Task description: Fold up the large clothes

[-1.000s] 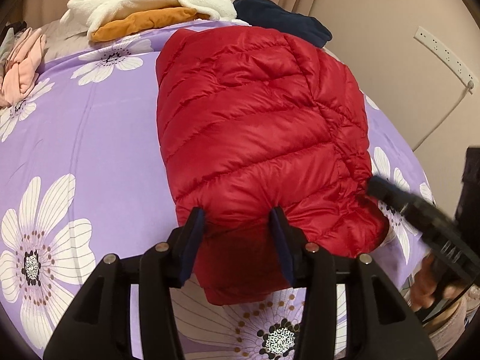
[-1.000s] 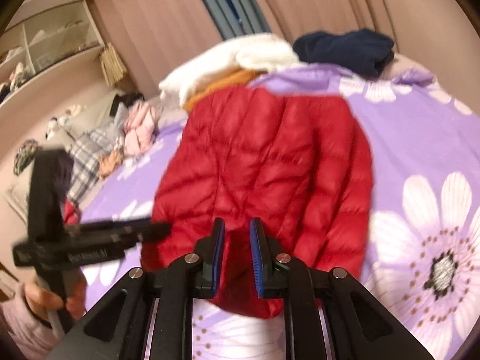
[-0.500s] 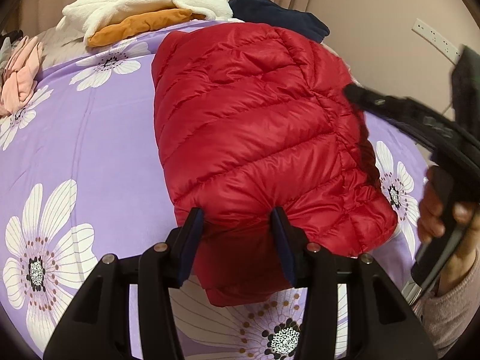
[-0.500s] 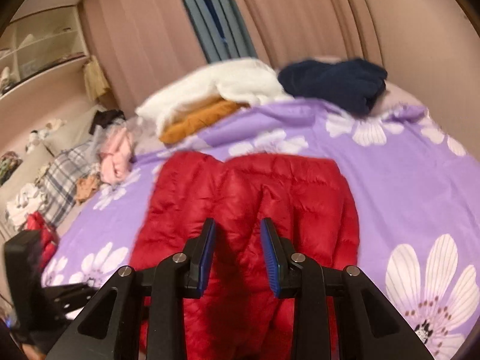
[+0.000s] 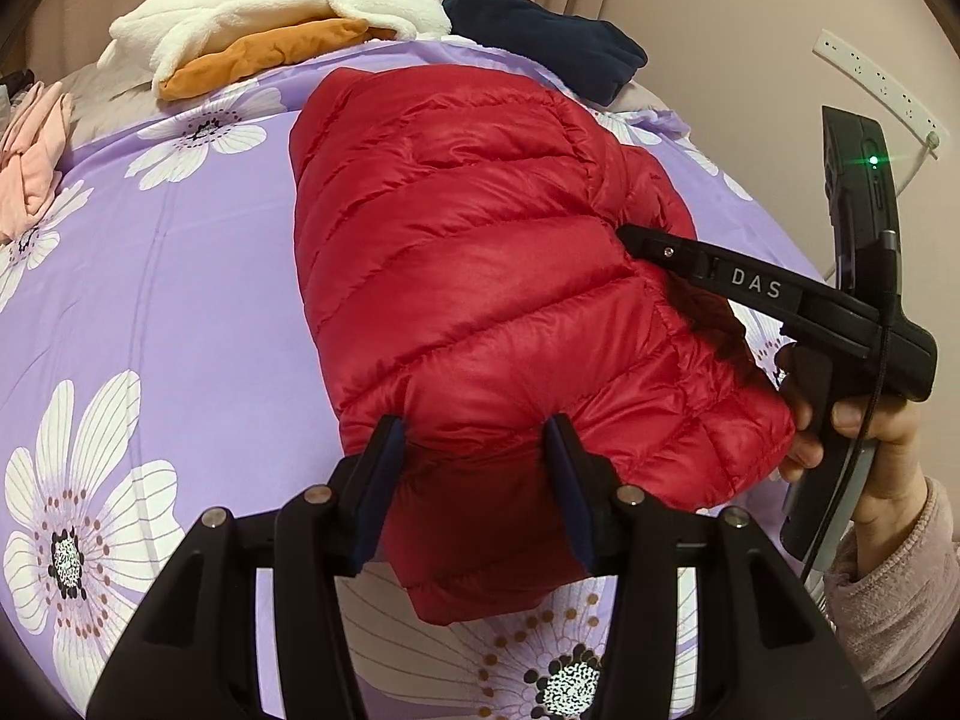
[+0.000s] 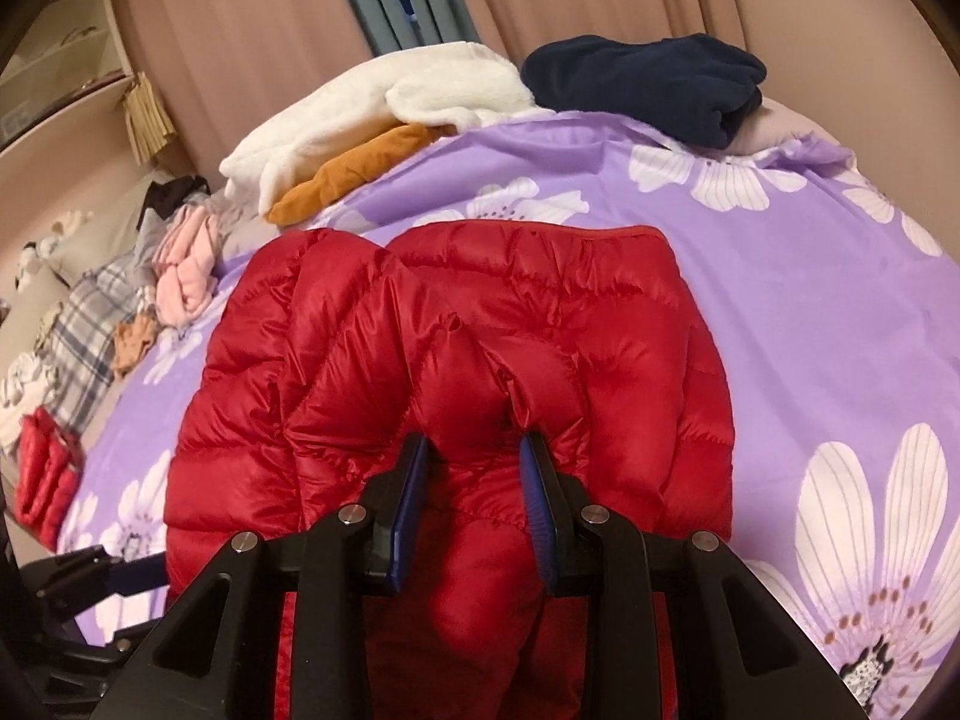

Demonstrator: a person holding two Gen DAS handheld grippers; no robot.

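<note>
A red down jacket (image 5: 480, 276) lies folded lengthwise on a purple flowered bedspread (image 5: 180, 300). My left gripper (image 5: 474, 438) is shut on the jacket's near end, with puffy fabric pinched between its pads. My right gripper (image 6: 474, 450) is over the middle of the jacket (image 6: 540, 324). Its jaws stand a little apart, so it is open, and a bulge of fabric rises into the gap. In the left wrist view one of its fingers (image 5: 678, 255) pokes into the crease on the jacket's right side, with a person's hand (image 5: 864, 420) on the handle. My left gripper (image 6: 129, 576) shows at the lower left.
At the bed's far end lie a white fleece (image 5: 270, 6) over an orange garment (image 5: 264, 54), and a navy garment (image 5: 540, 30). Pink clothes (image 5: 30, 150), plaid cloth (image 6: 78, 324) and a small folded red item (image 6: 45, 480) lie along the left. A wall with a power strip (image 5: 876, 84) is on the right.
My right gripper moved forward from the jacket's near edge to its middle, and its jaws widened a little. My left gripper stayed put on the jacket's end.
</note>
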